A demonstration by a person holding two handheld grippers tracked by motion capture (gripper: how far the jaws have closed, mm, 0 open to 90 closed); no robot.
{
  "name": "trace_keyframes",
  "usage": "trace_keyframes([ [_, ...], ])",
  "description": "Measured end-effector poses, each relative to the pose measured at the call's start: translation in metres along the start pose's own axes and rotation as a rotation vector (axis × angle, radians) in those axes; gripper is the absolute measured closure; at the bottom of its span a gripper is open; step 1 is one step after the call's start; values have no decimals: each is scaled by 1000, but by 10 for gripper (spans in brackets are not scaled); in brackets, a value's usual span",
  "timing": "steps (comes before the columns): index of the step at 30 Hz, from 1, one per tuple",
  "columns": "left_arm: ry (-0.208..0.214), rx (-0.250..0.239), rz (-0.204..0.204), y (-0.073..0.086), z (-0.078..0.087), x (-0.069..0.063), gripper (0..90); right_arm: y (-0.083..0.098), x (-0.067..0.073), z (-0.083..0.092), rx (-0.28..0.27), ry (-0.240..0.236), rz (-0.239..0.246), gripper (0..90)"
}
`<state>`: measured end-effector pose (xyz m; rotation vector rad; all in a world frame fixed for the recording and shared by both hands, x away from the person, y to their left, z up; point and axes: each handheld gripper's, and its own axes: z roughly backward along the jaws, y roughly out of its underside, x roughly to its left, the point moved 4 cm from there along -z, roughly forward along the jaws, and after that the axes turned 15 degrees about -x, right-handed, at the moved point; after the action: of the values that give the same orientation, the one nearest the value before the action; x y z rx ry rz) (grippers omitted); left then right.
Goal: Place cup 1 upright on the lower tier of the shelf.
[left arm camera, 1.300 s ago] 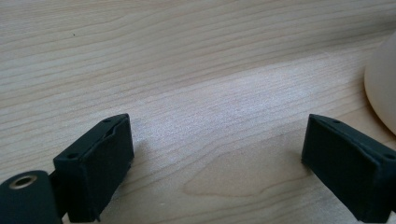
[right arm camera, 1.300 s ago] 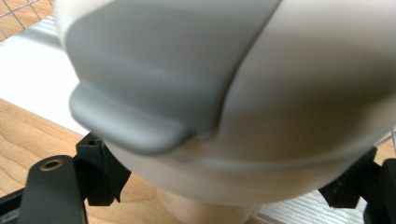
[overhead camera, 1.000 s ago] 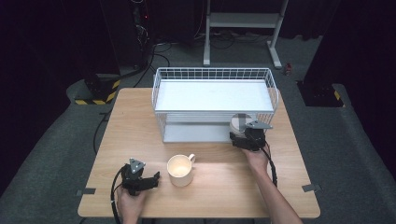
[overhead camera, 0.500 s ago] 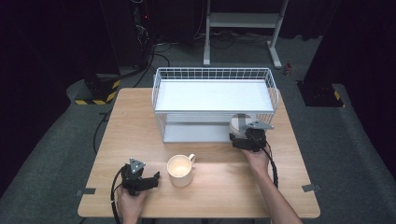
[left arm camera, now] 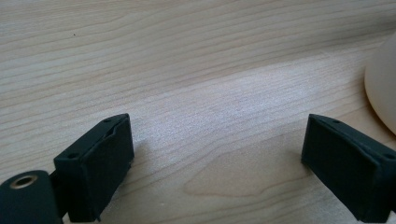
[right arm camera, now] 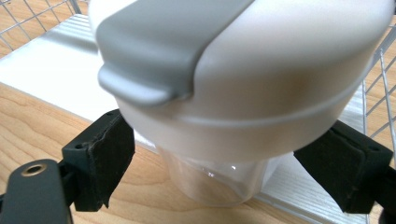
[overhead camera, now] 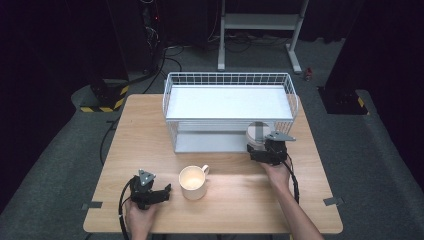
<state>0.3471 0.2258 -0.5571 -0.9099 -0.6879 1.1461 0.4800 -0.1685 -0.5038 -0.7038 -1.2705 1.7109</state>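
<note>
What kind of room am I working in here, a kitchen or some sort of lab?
Most likely a lab or recording studio, not a kitchen: a lone wooden table stands on grey floor mats, with dark curtains around it, loose cables and a metal equipment stand behind.

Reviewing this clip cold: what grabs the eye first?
The white wire rack at the table's far middle stands out first. At its front right corner, the right gripper straddles a clear tumbler with a white, grey-flapped lid, jaws just opened. A cream mug sits beside the open left gripper.
</note>
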Motion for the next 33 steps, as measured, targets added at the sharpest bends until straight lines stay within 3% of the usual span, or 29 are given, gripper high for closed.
trace_keyframes([
  [17, -2, -4, 5, 0, 0, 0, 95, 10, -2, 13, 1, 37, -28, 239],
  [33, -2, -3, 4, 0, 0, 0, 95, 13, -1, 3, 5, 59, -23, 321],
])
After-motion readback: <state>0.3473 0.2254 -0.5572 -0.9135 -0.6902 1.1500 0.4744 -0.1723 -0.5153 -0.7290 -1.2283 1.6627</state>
